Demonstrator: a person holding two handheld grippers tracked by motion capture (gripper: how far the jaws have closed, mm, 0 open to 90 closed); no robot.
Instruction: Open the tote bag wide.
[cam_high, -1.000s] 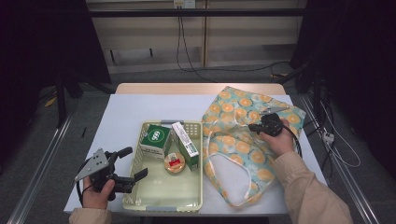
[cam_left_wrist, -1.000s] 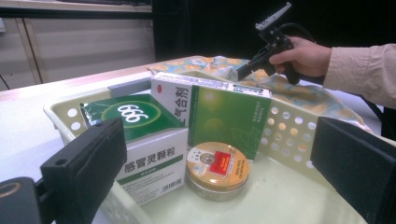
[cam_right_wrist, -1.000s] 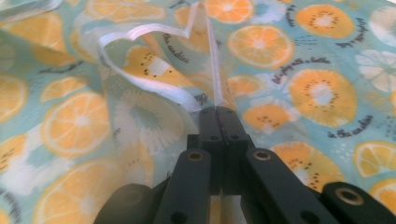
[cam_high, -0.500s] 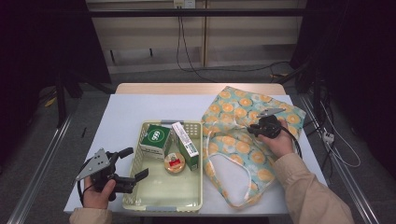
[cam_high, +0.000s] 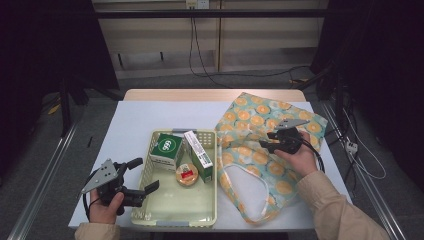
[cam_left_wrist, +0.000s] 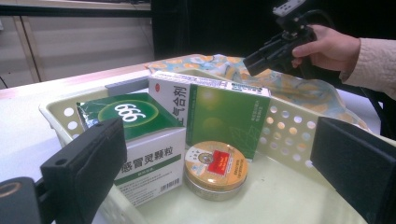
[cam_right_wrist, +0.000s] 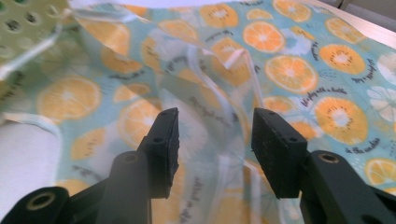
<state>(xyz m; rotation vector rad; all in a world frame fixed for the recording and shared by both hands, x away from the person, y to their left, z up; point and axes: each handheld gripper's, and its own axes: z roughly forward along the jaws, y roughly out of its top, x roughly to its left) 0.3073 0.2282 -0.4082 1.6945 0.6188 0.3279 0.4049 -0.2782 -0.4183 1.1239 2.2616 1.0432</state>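
A tote bag (cam_high: 260, 150) printed with orange slices lies flat on the right of the table, its white handles loose. My right gripper (cam_high: 266, 140) hovers just above it. Its jaws have just been opening and stand apart, with nothing between them and the fabric (cam_right_wrist: 299, 70) beneath my right gripper (cam_right_wrist: 215, 135). A pale green basket (cam_high: 145, 205) holds a green-and-white box (cam_high: 166, 148), a long green box (cam_high: 199, 150) and a round tin (cam_high: 187, 173). My left gripper (cam_high: 146, 173) is open at the basket's left rim, facing the boxes and the tin (cam_left_wrist: 215, 169).
The basket wall (cam_left_wrist: 285, 135) stands between my left gripper (cam_left_wrist: 219, 135) and the bag. A white sheet (cam_high: 135, 120) covers the table. Dark floor, rails and cables surround it. The person's right hand (cam_left_wrist: 334, 46) is raised over the bag.
The right gripper's jaws have parted, and it has shifted a little left and up over the bag. The left gripper and the basket's contents have stayed put.
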